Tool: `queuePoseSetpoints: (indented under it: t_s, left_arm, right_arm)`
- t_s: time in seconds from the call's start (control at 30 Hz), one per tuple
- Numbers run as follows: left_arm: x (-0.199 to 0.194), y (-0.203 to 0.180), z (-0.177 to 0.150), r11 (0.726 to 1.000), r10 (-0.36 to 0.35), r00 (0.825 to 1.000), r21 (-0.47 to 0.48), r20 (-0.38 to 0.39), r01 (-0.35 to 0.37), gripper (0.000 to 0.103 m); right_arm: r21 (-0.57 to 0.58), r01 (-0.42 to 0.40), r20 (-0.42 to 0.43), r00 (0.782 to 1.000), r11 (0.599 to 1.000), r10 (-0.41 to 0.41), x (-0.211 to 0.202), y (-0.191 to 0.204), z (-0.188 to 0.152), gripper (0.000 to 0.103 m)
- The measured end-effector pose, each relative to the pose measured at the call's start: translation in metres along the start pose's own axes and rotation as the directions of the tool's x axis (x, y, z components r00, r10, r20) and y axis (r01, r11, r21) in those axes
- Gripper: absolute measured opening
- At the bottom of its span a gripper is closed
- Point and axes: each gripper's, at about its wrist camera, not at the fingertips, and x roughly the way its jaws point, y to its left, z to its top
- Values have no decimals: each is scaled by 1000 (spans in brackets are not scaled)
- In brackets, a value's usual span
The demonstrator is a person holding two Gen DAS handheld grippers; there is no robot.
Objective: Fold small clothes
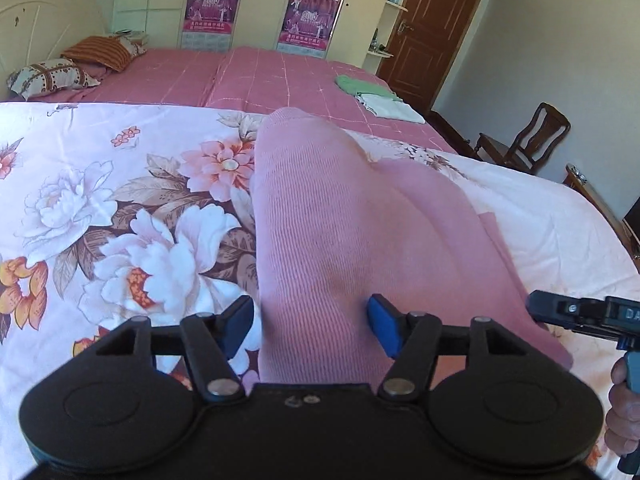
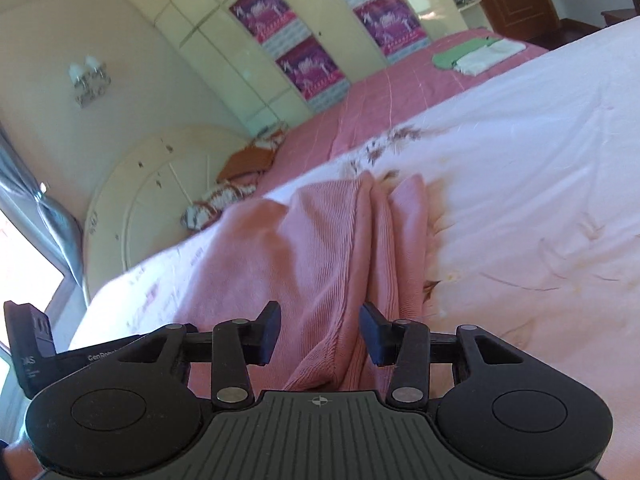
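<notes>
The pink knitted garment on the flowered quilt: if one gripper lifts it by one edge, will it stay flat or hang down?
The pink knitted garment would probably hang limp: it already lies in soft folds. Its ribbed knit probably grips rather than slips. It looks light.

Two hand-held black grippers with blue-padded fingers

The left gripper [image 1: 310, 326] has a matte black body with two round, disc-shaped lobes, flat black link arms pinned with silver rivets, and bright blue pads [image 1: 384, 330] on its fingers. The right gripper [image 2: 320, 334] is built alike, but its centre plate is ribbed grey-black with a small crosshair mark, and its pads [image 2: 374, 332] look darker blue. From the side, each tool shows a black housing with white lettering, partly legible as "DAS" and "GenRob", and a blue handle. A bare hand [image 1: 622, 412] is wrapped round the right tool's handle; no sleeve shows.
</notes>
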Motion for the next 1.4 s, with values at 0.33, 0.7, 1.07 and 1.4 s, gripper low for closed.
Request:
queuePoseSetpoints:
  t_s: [0.33,0.7,1.07,1.4]
  left_arm:
    - [6,32,-15,990,-98,995,-103,-12,96,70]
    - [0,41,-6,986,-141,989,-85,43,145,73]
    - [21,17,11,988,-152,988,-30,-36,151,61]
    - [34,0,12,993,-106,990,38,-91,110,75]
  right_arm:
    - [-2,90,-101,991,996,-90,30,0,-1,44]
    - [-20,65,-128,989,998,-67,50,8,4,24]
    - [-222,169,22,985,960,-168,21,38,1,9]
    - [-159,167,-26,984,973,-174,21,5,-12,9]
